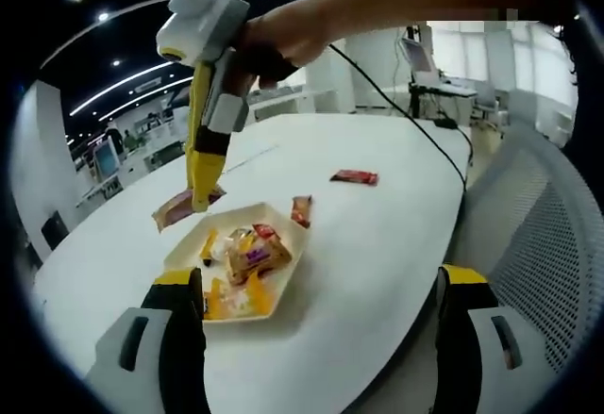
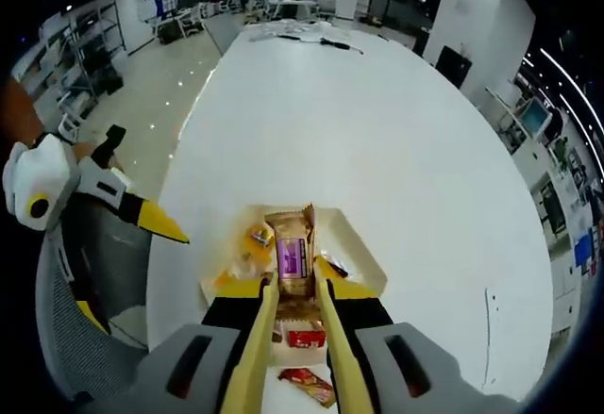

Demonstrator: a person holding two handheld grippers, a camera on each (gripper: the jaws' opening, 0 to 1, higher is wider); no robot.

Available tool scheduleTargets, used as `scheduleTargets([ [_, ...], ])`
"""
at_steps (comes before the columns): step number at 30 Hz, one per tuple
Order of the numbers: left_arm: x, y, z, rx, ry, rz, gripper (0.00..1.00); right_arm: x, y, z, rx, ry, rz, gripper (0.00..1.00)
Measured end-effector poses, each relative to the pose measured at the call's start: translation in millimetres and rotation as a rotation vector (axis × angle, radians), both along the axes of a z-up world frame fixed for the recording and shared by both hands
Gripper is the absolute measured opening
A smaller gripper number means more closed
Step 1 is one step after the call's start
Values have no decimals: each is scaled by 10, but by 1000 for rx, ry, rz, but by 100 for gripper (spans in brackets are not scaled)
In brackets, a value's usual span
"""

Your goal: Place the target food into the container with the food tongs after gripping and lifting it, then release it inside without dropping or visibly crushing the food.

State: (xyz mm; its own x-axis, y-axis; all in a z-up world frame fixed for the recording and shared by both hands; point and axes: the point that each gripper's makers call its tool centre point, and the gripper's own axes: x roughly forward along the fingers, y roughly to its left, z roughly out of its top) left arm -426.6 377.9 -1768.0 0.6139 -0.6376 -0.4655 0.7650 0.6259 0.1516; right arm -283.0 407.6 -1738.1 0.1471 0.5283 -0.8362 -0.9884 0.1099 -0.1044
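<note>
Lettering on the wrappers is too small to read. Left gripper view: left gripper (image 1: 321,339) jaws stand wide apart, a white tray (image 1: 283,218) of wrapped snacks (image 1: 253,254) just ahead; beyond it the right gripper (image 1: 200,202) tips touch a reddish packet (image 1: 177,208). Right gripper view: tongs (image 2: 297,287) lie closed between its jaws, tips at a tan, purple-labelled snack (image 2: 292,256) in the tray (image 2: 363,252).

Open office: long white table (image 2: 377,150), mesh chair (image 1: 538,235), ceiling strip lights (image 1: 123,84).
</note>
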Motion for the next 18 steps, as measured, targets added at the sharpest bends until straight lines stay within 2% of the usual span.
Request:
scheduleTargets([
  [10,-4,12,-43,18,12,0,99,37,32,-28,-14,-33,4,23],
  [13,-1,18,-55,18,19,3,99,2,67,-13,25,3,13,25],
  [16,0,18,-54,19,17,2,99,44,33,-35,-2,-30,18,26],
  [18,1,24,-55,18,18,5,99,41,42,-24,10,-20,13,26],
])
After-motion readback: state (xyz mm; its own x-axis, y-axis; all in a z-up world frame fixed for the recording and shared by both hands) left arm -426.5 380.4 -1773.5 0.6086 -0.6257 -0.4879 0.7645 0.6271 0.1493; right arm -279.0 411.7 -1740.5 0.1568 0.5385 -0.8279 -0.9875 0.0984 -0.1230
